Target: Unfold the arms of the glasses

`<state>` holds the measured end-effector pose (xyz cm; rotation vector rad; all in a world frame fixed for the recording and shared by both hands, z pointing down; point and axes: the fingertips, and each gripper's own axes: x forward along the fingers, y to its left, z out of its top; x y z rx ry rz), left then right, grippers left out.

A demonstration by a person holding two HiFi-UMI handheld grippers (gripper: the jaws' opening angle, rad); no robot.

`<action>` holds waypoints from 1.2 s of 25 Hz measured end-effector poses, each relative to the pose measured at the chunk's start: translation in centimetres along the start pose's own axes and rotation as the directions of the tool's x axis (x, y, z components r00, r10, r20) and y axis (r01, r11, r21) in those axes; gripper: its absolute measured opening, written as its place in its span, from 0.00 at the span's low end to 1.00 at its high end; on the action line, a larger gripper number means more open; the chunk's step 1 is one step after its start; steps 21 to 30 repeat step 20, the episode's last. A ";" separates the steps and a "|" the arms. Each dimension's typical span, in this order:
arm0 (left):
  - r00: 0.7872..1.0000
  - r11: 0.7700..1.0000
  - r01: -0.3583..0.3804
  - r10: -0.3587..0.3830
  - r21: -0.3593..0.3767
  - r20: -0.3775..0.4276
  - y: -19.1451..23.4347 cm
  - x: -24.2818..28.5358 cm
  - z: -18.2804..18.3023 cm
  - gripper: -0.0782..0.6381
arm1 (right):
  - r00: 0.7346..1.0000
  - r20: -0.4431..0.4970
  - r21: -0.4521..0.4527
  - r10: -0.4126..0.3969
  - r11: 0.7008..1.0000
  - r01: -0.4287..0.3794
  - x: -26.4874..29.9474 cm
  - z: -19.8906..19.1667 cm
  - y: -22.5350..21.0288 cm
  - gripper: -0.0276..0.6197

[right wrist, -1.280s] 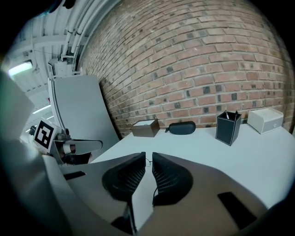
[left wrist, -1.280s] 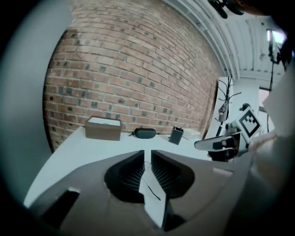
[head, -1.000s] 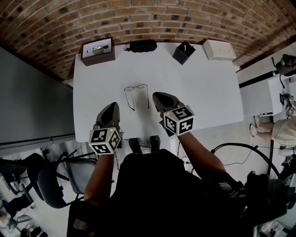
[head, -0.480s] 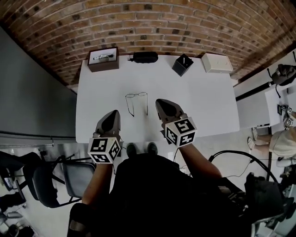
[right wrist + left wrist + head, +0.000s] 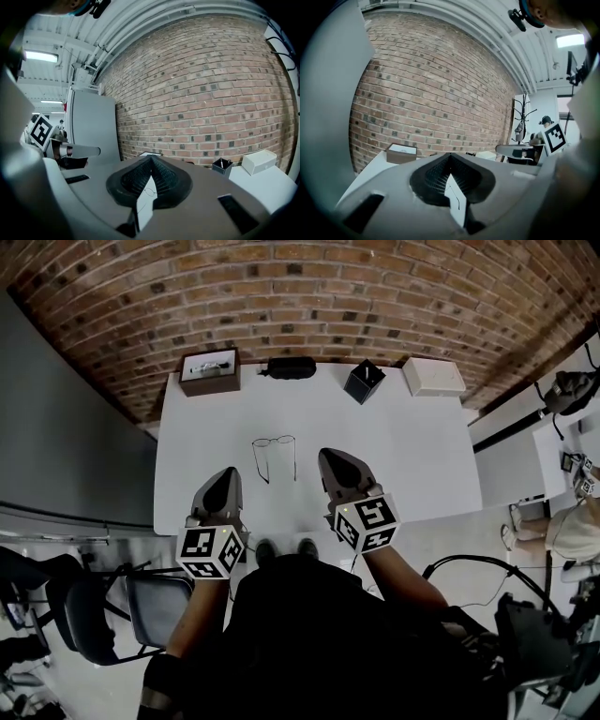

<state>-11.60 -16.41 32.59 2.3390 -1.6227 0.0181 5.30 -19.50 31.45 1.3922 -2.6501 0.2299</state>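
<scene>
head view: glasses [image 5: 273, 441] lenses face brick wall [image 5: 300, 296]; arms trail nearward.

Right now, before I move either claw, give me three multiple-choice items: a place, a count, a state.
1. The glasses lie: A) on the table, beyond both claws; B) on the floor; C) in a claw.
2. Things along the table's far edge: A) two; B) four; C) six.
3. The glasses' arms are: A) folded; B) unfolded; C) missing.
Answers: 1A, they lie ahead of the left claw and right claw. 2B: brown box, black case, black holder, white box. 3B, both arms stretch out from the lenses.
</scene>
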 end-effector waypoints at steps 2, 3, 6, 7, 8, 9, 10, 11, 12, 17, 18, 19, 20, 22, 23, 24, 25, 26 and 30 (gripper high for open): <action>1.000 1.000 0.002 -0.002 0.008 -0.005 -0.3 -0.1 -0.2 0.12 | 1.000 -0.002 0.000 0.004 1.000 -0.004 -0.2 0.1 0.1 0.06; 1.000 1.000 0.002 -0.002 0.009 -0.008 -0.4 -0.1 -0.3 0.12 | 1.000 -0.003 -0.002 0.006 1.000 -0.006 -0.2 0.1 0.2 0.06; 1.000 1.000 -0.001 0.001 0.013 -0.012 -0.5 -0.4 -0.4 0.12 | 1.000 -0.001 -0.003 0.009 1.000 -0.009 -0.5 0.2 0.3 0.06; 1.000 1.000 -0.002 0.002 0.015 -0.012 -0.4 -0.5 -0.3 0.12 | 1.000 0.001 -0.002 0.008 1.000 -0.008 -0.5 0.3 0.3 0.06; 1.000 1.000 -0.003 0.003 0.016 -0.011 -0.3 -0.6 -0.3 0.12 | 1.000 0.002 -0.003 0.008 1.000 -0.008 -0.6 0.3 0.4 0.06; 1.000 1.000 -0.004 0.005 0.018 -0.010 -0.2 -0.6 -0.3 0.12 | 1.000 0.002 -0.006 0.008 1.000 -0.008 -0.6 0.3 0.4 0.06; 1.000 1.000 -0.006 0.006 0.019 -0.009 -0.1 -0.7 -0.3 0.12 | 1.000 0.000 -0.010 0.008 1.000 -0.008 -0.6 0.3 0.5 0.06; 1.000 1.000 -0.006 0.006 0.019 -0.007 -0.1 -0.7 -0.3 0.12 | 1.000 -0.002 -0.013 0.008 1.000 -0.008 -0.6 0.2 0.5 0.06; 1.000 1.000 -0.005 0.005 0.018 -0.006 0.0 -0.7 -0.3 0.12 | 1.000 -0.003 -0.014 0.008 1.000 -0.008 -0.6 0.1 0.5 0.06; 1.000 0.999 0.004 -0.004 0.047 0.004 -0.1 -0.7 0.2 0.12 | 1.000 -0.006 -0.014 0.017 1.000 -0.017 -0.6 0.4 0.5 0.06; 1.000 0.999 0.005 -0.006 0.052 0.005 0.0 -0.7 0.3 0.12 | 1.000 -0.006 -0.017 0.018 1.000 -0.019 -0.6 0.5 0.6 0.06; 1.000 0.998 0.007 -0.007 0.057 0.006 0.0 -0.7 0.5 0.12 | 1.000 -0.005 -0.019 0.019 1.000 -0.019 -0.6 0.6 0.6 0.06; 1.000 0.998 0.008 -0.009 0.061 0.007 0.1 -0.7 0.6 0.12 | 1.000 -0.005 -0.021 0.019 1.000 -0.019 -0.6 0.6 0.7 0.06; 1.000 0.998 0.008 -0.009 0.061 0.007 0.1 -0.7 0.6 0.12 | 1.000 -0.005 -0.021 0.019 1.000 -0.019 -0.6 0.6 0.7 0.06; 1.000 0.998 0.008 -0.009 0.061 0.007 0.1 -0.7 0.6 0.12 | 1.000 -0.005 -0.021 0.019 1.000 -0.019 -0.6 0.6 0.7 0.06; 1.000 0.998 0.008 -0.009 0.061 0.007 0.1 -0.7 0.6 0.12 | 1.000 -0.005 -0.021 0.019 1.000 -0.019 -0.6 0.6 0.7 0.06; 1.000 0.998 0.008 -0.009 0.061 0.007 0.1 -0.7 0.6 0.12 | 1.000 -0.005 -0.021 0.019 1.000 -0.019 -0.6 0.6 0.7 0.06; 1.000 0.998 0.008 -0.009 0.061 0.007 0.1 -0.7 0.6 0.12 | 1.000 -0.005 -0.021 0.019 1.000 -0.019 -0.6 0.6 0.7 0.06; 1.000 0.998 0.008 -0.009 0.061 0.007 0.1 -0.7 0.6 0.12 | 1.000 -0.005 -0.021 0.019 1.000 -0.019 -0.6 0.6 0.7 0.06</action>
